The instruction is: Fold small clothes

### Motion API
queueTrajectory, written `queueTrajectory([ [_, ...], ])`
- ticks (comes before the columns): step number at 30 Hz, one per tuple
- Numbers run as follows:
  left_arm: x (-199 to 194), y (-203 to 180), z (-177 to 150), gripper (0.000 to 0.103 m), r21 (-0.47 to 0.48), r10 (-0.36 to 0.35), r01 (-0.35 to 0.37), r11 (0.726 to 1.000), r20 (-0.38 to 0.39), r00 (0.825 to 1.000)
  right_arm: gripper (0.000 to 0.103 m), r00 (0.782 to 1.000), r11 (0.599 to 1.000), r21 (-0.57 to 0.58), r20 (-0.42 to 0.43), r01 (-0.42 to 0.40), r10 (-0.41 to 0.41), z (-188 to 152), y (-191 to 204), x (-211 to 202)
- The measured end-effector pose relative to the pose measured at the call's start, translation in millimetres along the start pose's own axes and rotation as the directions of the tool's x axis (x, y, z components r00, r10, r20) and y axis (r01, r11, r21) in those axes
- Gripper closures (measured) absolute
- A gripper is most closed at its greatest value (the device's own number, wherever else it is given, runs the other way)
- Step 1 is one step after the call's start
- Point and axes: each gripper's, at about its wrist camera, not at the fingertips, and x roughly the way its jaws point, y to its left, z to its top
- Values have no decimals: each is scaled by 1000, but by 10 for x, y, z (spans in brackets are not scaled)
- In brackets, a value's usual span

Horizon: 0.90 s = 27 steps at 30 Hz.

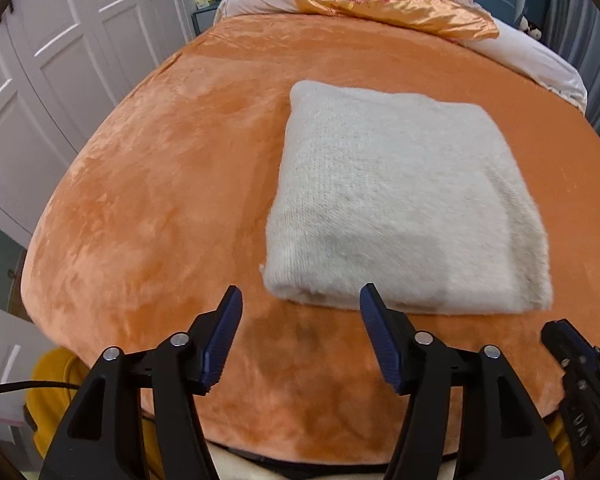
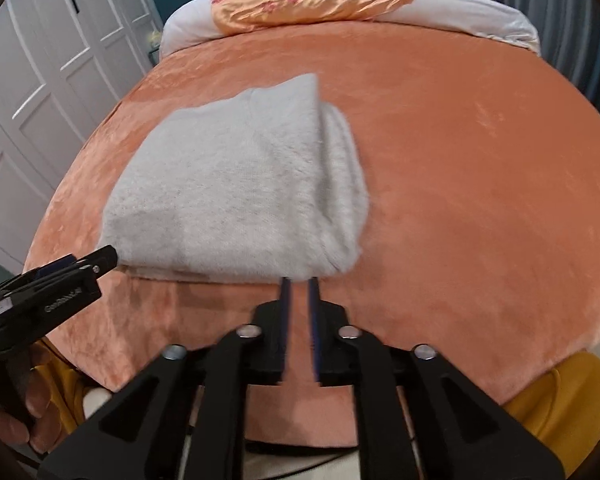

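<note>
Two claws above an orange blanket [image 1: 148, 184], both empty. Left claw [image 1: 300, 300]: jaws wide apart, nothing between them; folded white sweater [image 1: 400, 200] just ahead and to its right, flat on blanket, not touched. Right claw [image 2: 299, 284]: jaws parted by a narrow slit, tips just short of sweater's [image 2: 236, 184] near edge. Right view only: rolled fold along sweater's right side; a hand [image 2: 24, 400] on left claw's [image 2: 100, 260] handle. Left view only: sweater's left edge, straight and clean.

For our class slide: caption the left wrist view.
Open left gripper before a folded white sweater on an orange bed.
</note>
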Motion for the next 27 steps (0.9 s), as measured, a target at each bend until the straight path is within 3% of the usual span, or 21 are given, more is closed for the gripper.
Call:
queueTrajectory([
  [1, -35, -25, -24, 41, 1, 0, 0, 1000, 8, 1000, 72, 1000, 1000, 11, 7, 5, -5, -39, -27, -34],
  [10, -46, -196, -231, 40, 24, 8, -9, 1000, 25, 1000, 60, 999, 999, -1, 19, 51, -51, -273, 86, -3],
  [27, 31, -293, -406, 40, 58, 37, -40, 998, 37, 999, 55, 998, 996, -56, 18, 66, -65, -427, 284, 19],
])
